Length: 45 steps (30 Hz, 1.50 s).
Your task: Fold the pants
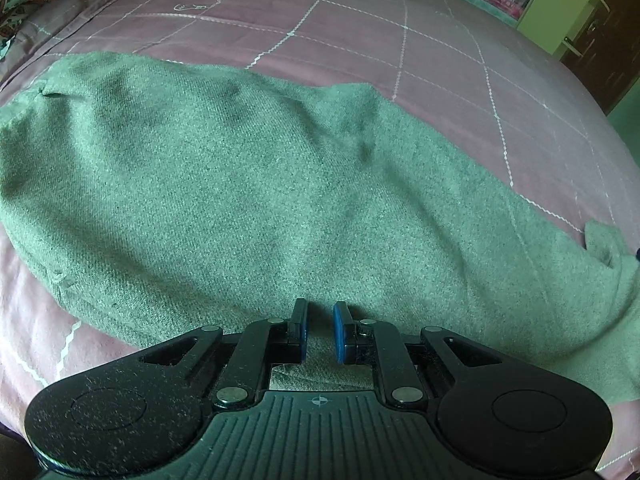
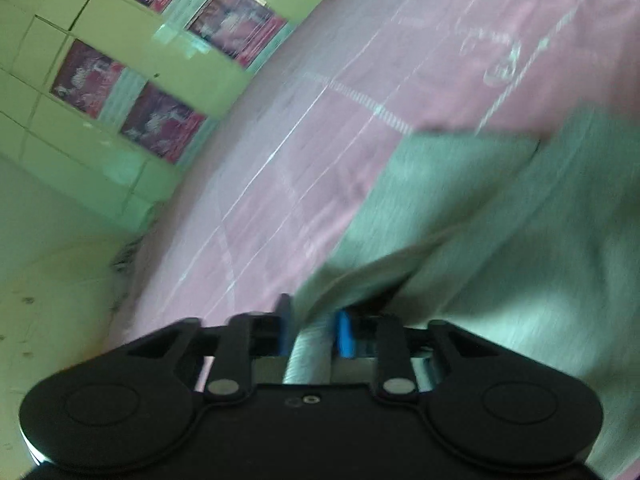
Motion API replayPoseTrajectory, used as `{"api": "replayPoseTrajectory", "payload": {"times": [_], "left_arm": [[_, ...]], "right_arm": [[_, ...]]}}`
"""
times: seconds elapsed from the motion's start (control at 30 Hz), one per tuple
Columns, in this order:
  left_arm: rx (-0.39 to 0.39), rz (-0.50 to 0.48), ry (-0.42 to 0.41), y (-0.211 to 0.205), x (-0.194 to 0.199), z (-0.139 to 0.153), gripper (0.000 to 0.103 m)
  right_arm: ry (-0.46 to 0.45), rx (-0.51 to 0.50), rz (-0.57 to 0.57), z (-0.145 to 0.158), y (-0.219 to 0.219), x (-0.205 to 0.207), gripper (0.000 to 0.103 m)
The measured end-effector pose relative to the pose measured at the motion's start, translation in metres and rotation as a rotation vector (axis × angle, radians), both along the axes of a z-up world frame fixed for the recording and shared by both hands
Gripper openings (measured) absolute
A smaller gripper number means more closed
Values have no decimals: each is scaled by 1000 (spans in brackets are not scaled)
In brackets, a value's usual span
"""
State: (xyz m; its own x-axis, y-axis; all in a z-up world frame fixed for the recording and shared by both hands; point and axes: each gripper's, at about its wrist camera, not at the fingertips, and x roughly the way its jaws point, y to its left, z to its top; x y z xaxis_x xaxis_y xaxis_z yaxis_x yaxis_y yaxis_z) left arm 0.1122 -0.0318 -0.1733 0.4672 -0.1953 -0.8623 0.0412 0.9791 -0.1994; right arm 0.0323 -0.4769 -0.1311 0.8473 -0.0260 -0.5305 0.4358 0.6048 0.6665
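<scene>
The green pants (image 1: 240, 184) lie spread across the pink checked bedsheet (image 1: 360, 40), reaching from far left to the right edge of the left wrist view. My left gripper (image 1: 320, 320) sits over the near edge of the pants, its blue pads a small gap apart with green cloth showing between them. In the blurred right wrist view the pants (image 2: 500, 240) fill the right side. My right gripper (image 2: 312, 320) has a fold of the green cloth running between its blue pads and lifts it off the bed.
The bed (image 2: 320, 100) ends at a curved far edge. Green cabinet doors with pink posters (image 2: 160, 120) stand beyond it. A patterned pillow (image 1: 24, 4) lies at the far left. A brown door (image 1: 600, 40) is at the far right.
</scene>
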Motion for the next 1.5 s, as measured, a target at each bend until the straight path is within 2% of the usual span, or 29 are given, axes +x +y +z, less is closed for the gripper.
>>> {"api": "replayPoseTrajectory", "payload": {"times": [0.1, 0.17, 0.3, 0.37, 0.47, 0.57, 0.7, 0.73, 0.83, 1.0, 1.3, 1.37, 1.5], "left_arm": [[-4, 5, 1, 0, 1, -1, 14], [-5, 3, 0, 1, -1, -1, 14], [-9, -4, -5, 2, -1, -1, 14], [-12, -3, -7, 3, -2, -1, 14], [-12, -7, -11, 3, -3, -1, 14], [-5, -11, -12, 1, -3, 0, 14], [1, -9, -12, 0, -2, 0, 14], [4, -9, -14, -1, -3, 0, 14], [18, -17, -23, -3, -4, 0, 14], [26, -18, -27, -4, -4, -1, 14], [31, -20, -30, -4, -4, -2, 14], [36, -24, -32, -4, -4, -2, 14], [41, -25, -31, -5, -4, -3, 14]], "right_arm": [[14, -117, 3, 13, 4, -1, 5], [-5, -241, 22, 31, 14, -10, 5], [-45, -450, 73, 62, 39, -57, 5], [-14, -484, 83, 58, 45, -77, 5], [147, -451, 75, 26, 36, -90, 5], [291, -348, 83, -9, 21, -90, 6], [263, -305, 80, -4, 14, -92, 25], [244, -291, 72, 0, 10, -94, 26], [219, -273, 38, 7, 0, -97, 26], [149, -184, -53, 12, -21, -111, 26], [96, -93, -134, 6, -52, -98, 26], [90, -93, -150, 7, -57, -97, 24], [89, -133, -176, 10, -61, -94, 12]]}}
